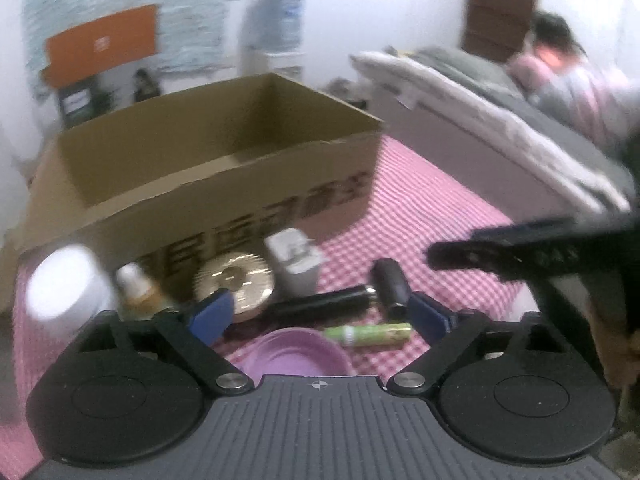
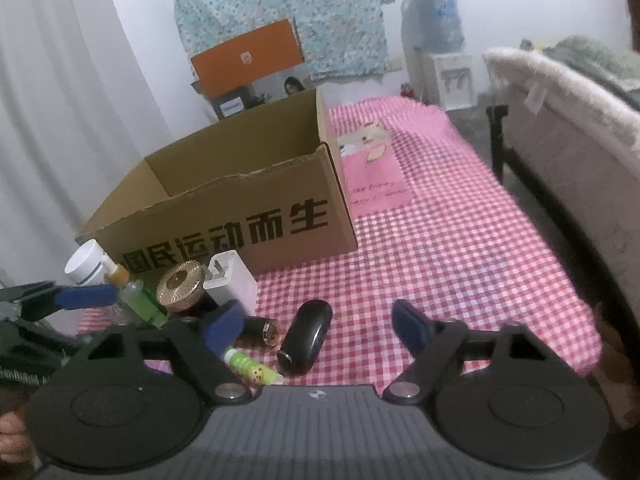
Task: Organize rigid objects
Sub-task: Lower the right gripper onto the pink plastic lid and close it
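A cardboard box (image 2: 240, 208), open-topped and apparently empty, stands on a pink checked cloth (image 2: 460, 240) at about eleven o'clock from the right gripper (image 2: 316, 324). Along its printed front wall stands a row of small rigid items: a white jar (image 2: 86, 266), a green pump bottle (image 2: 140, 300), a gold-lidded jar (image 2: 180, 286) and a white rectangular box (image 2: 234, 284). Nearer the camera lie a black oval case (image 2: 306, 336), a black tube with a gold end (image 2: 262, 330) and a green stick (image 2: 252, 366). The right gripper's jaws stand released, nothing between the pads; the black oval case lies at twelve o'clock just ahead of them, slightly toward the left finger, its long axis running roughly along the gripper's line of sight. The left gripper (image 1: 320, 316) is likewise released and empty, its blurred view showing the purple dish (image 1: 296, 352) below it and the black tube lying crosswise between its fingers. The right hand is judged the nearer to the case, the left to the tube, so each may be grasped and carried to the box at eleven o'clock.
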Action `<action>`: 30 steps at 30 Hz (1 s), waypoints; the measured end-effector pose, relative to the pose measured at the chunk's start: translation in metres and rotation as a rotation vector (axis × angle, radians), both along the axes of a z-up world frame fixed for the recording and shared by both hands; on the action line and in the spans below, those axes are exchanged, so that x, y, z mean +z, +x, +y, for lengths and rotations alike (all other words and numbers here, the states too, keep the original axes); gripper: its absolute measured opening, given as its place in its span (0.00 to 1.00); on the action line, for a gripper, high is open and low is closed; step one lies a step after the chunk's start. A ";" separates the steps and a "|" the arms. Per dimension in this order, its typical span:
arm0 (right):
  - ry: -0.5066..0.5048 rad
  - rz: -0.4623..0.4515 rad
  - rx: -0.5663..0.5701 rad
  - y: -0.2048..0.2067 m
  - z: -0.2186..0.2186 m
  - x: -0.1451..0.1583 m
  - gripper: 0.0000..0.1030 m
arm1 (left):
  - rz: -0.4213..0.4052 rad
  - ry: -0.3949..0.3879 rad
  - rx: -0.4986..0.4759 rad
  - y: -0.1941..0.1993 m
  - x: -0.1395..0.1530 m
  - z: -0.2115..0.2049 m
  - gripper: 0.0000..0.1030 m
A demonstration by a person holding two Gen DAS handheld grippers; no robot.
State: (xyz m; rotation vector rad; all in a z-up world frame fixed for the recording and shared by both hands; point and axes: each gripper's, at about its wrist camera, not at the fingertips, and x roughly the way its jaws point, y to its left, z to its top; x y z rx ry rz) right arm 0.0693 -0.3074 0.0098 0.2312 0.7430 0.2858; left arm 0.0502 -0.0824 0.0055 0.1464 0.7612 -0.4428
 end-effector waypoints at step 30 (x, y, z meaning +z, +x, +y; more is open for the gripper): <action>0.152 0.304 0.284 0.027 0.066 -0.046 0.36 | 0.071 0.252 -0.060 -0.005 -0.048 0.002 0.82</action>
